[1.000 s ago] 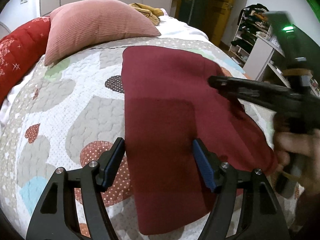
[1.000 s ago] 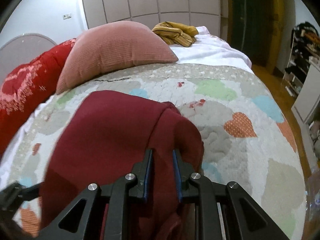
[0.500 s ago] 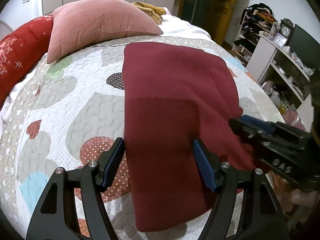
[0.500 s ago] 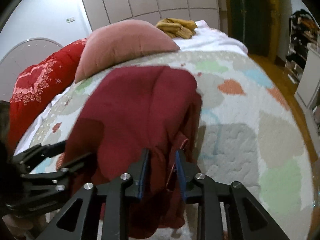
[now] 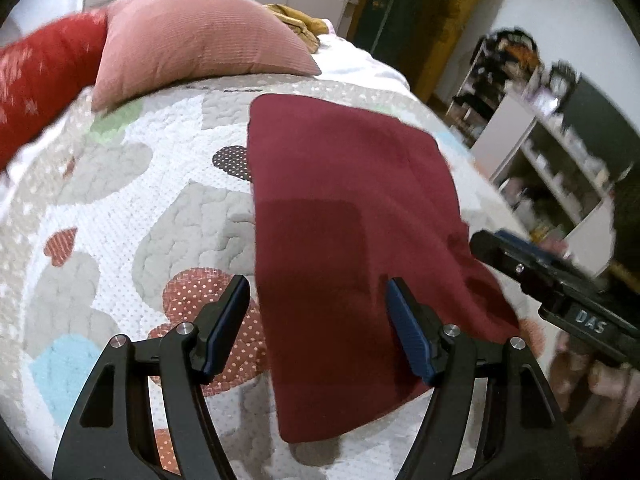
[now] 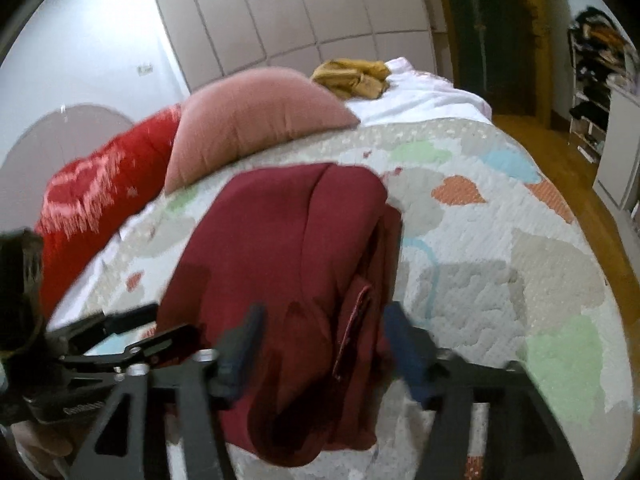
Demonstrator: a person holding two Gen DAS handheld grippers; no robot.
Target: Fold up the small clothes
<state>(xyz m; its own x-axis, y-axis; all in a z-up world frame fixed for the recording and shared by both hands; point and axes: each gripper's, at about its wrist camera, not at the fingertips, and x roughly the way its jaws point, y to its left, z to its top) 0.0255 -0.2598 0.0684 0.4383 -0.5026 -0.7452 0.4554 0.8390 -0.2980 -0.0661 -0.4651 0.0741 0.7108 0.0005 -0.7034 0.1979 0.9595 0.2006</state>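
A dark red garment (image 5: 344,216) lies folded lengthwise on the heart-patterned quilt (image 5: 120,216). My left gripper (image 5: 316,300) hovers open over its near end, touching nothing. In the right wrist view the same garment (image 6: 288,248) shows a bunched, rumpled right edge. My right gripper (image 6: 320,328) has its jaws opening around that near edge; the cloth lies between the pads without being pressed. The right gripper (image 5: 560,280) also shows at the garment's right side in the left wrist view, and the left gripper (image 6: 120,340) shows at the left in the right wrist view.
A pink cushion (image 5: 192,40) and a red blanket (image 5: 36,80) lie at the head of the bed, with a yellow garment (image 6: 352,74) behind them. White shelves (image 5: 560,160) stand to the right of the bed. The quilt's right edge drops to a wooden floor (image 6: 592,200).
My right gripper has let go of the garment's edge and opened wide after carrying it toward the near side. The garment now lies flatter. My left gripper stayed open in place.
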